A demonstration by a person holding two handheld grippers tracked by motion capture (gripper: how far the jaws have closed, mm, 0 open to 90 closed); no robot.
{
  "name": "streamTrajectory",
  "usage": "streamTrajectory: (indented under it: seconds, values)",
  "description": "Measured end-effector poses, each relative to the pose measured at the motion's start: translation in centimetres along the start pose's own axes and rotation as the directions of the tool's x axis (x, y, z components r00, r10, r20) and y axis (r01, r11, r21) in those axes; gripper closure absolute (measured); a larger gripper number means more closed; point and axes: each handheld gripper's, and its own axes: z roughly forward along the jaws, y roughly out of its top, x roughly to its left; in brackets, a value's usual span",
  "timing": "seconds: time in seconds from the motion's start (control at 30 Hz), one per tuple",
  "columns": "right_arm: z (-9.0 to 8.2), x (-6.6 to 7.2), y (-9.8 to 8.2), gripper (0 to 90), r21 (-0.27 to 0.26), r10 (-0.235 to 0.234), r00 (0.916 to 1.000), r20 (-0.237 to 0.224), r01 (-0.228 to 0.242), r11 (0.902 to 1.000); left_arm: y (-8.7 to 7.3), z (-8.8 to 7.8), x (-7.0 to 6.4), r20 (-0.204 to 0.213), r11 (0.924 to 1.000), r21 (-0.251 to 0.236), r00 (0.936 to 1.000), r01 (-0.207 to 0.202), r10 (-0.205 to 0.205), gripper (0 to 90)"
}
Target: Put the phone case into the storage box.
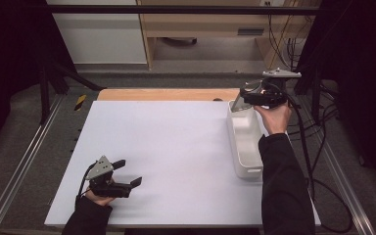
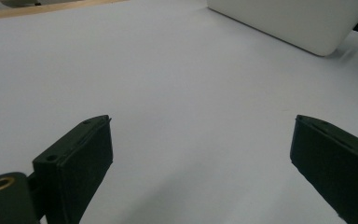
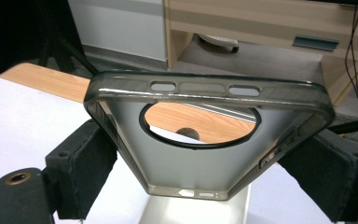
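Observation:
A translucent grey phone case [image 3: 205, 140] with a round cutout is clamped across its width between the black jaws of my right gripper [image 3: 200, 158]. In the high view that right gripper [image 1: 247, 98] holds the phone case [image 1: 240, 98] tilted above the far end of a white rectangular bin [image 1: 247, 147]. My left gripper [image 1: 129, 174] rests low over the white table [image 1: 166, 147] near its front left corner, jaws wide apart with nothing between them. The left gripper [image 2: 200, 154] faces bare white table [image 2: 168, 93], and the white bin [image 2: 298, 23] lies farther off.
A strip of bare wood [image 1: 166, 94] runs along the table's far edge. Metal rails [image 1: 24, 156] flank both sides. Cables [image 1: 313, 147] trail at the right. A wooden cabinet [image 1: 215, 24] stands behind the table.

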Motion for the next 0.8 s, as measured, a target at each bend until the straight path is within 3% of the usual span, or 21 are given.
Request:
streamTrajectory:
  seconds: [0.3, 0.8]
  values:
    - [1.5, -0.1, -0.3, 12.6, 0.027, -0.007, 0.9994, 0.033, 0.006, 0.9996, 0.0, 0.1, 0.0, 0.003, 1.0, 0.001, 1.0, -0.002, 0.002, 5.2]
    - [3.4, -0.5, -1.2, 12.7, 0.065, 0.019, 0.9981, 0.058, -0.023, 0.9976, 0.0, 0.2, 0.0, 0.004, 1.0, 0.006, 1.0, -0.005, 0.005, 5.2]
